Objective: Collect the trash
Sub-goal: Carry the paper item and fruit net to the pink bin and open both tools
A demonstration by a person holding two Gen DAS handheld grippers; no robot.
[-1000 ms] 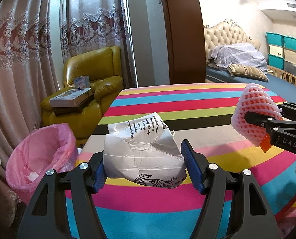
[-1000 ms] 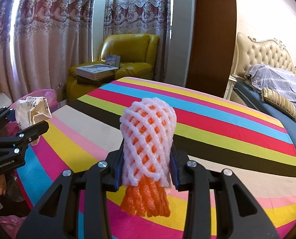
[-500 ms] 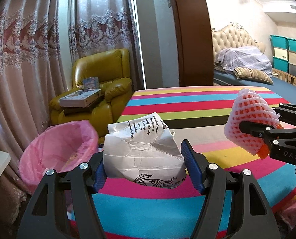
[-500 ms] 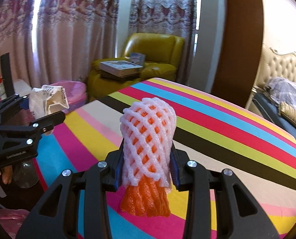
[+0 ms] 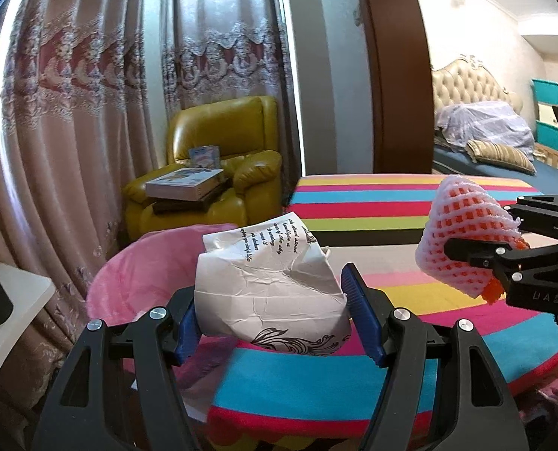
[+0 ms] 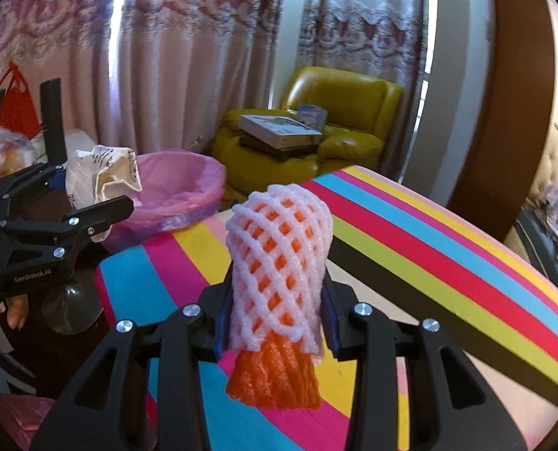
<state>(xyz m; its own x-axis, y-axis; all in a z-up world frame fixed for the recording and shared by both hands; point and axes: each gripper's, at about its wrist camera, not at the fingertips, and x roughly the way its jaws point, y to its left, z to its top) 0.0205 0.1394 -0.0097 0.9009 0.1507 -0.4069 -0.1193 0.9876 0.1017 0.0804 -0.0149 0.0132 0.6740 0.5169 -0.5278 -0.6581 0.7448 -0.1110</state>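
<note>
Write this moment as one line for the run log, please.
left gripper: shut on crumpled white paper | right gripper: shut on white-and-orange foam net | pink-lined bin: beside striped table

Pink-lined bin (image 5: 143, 274) sitting open-mouthed just off striped table (image 5: 384, 203) edge, nothing covering it; yellow armchair (image 5: 222, 158) crowding behind.

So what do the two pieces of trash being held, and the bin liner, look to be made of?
The crumpled sheet looks like matte white paper: sharp creases, printed script. The net sleeve looks like soft foam mesh, white over an orange layer, with puffy strands and open diamonds. The bin liner seems to be thin pink plastic film: translucent, slightly glossy, wrinkled over the rim.
</note>
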